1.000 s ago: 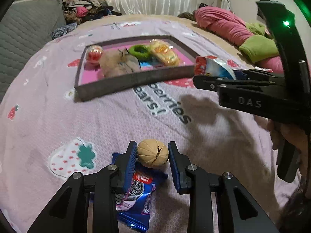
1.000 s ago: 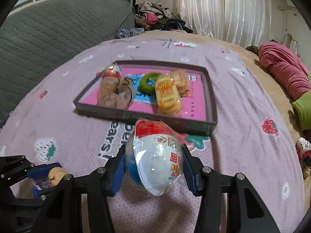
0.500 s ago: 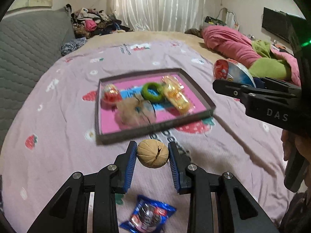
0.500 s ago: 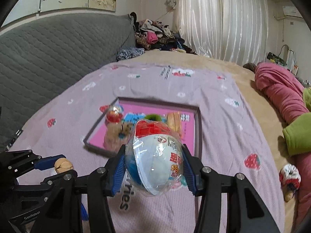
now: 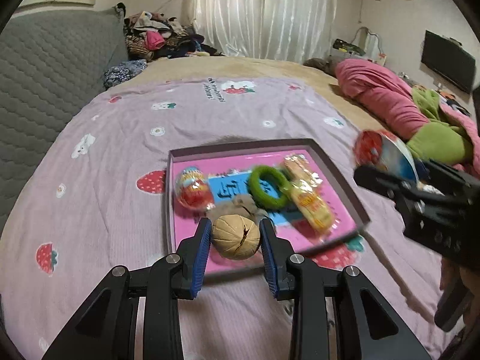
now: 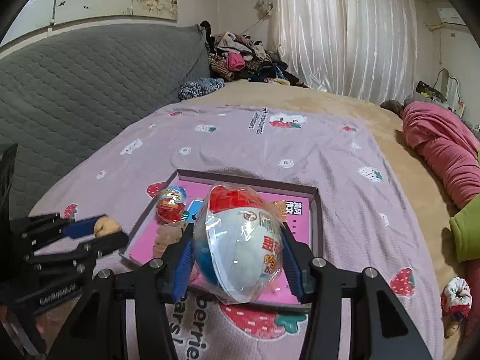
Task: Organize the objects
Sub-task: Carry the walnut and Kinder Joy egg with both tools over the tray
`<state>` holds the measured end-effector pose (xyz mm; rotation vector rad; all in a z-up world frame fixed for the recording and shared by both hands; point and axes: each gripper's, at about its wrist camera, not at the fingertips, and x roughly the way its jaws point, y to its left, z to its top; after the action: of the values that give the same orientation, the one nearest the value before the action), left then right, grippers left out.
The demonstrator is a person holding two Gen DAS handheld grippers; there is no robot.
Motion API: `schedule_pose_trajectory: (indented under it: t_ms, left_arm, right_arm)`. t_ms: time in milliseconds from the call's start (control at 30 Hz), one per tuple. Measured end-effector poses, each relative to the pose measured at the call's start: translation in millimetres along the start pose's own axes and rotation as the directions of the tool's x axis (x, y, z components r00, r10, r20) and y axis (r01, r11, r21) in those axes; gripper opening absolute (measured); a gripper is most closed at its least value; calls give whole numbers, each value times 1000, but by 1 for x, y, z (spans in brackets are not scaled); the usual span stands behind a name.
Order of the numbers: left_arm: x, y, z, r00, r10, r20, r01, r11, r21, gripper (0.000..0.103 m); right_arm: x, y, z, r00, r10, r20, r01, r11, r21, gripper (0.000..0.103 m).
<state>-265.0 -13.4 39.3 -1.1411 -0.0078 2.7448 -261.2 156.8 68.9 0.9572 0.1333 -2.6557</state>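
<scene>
Tan and hard-looking, the nut (image 5: 236, 236) sits pinched between the blue pads of your left gripper (image 5: 235, 235), held off the bed and over the near edge of the tray (image 5: 342, 177). Judge it light and stiff, with a ridged, cracked shell that gives the pads some bite; being round, it could still roll out if you slacken, so keep the squeeze across its widest part as now. In the tray lie a small foil egg (image 5: 193, 191), a green ring (image 5: 268, 186) and a yellow snack pack (image 5: 309, 199), with a brownish lump just behind the nut that is half hidden and too blurred to name. Further right, your right gripper (image 6: 237, 250) is clamped on the big egg (image 6: 238, 244), a plastic shell in loose clear wrap. It looks light and rigid but slippery: the film can slide over the shell, so a grip across the middle, where the fingers (image 6: 183, 262) now press, seems safest, and a hard squeeze might pop the halves. That egg blocks much of the tray floor from the right wrist view, so free space beneath it is hard to judge. From the left wrist view, the right gripper is smeared and cut off at the frame's edge.
</scene>
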Motion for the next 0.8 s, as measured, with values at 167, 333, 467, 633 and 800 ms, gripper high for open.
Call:
schedule_pose_trajectory:
  t_ms: [167, 333, 467, 633, 800]
  left_arm:
    - [33, 12, 5, 1000, 25, -16, -25, 1000, -11, 33]
    - [58, 24, 1, 998, 49, -35, -50, 999, -22, 33]
    - [67, 29, -3, 998, 59, -29, -59, 998, -23, 33]
    - [76, 31, -8, 996, 87, -24, -87, 996, -18, 33]
    - [80, 33, -12, 996, 86, -29, -87, 996, -30, 34]
  right_arm:
    - [29, 5, -3, 999, 11, -31, -11, 1000, -12, 52]
    - [52, 17, -13, 998, 23, -57, -25, 999, -35, 52]
    - [67, 29, -20, 997, 36, -75, -39, 998, -51, 52]
    - [79, 38, -25, 996, 38, -87, -43, 997, -57, 52]
    - [87, 42, -29, 995, 33, -89, -38, 998, -57, 52]
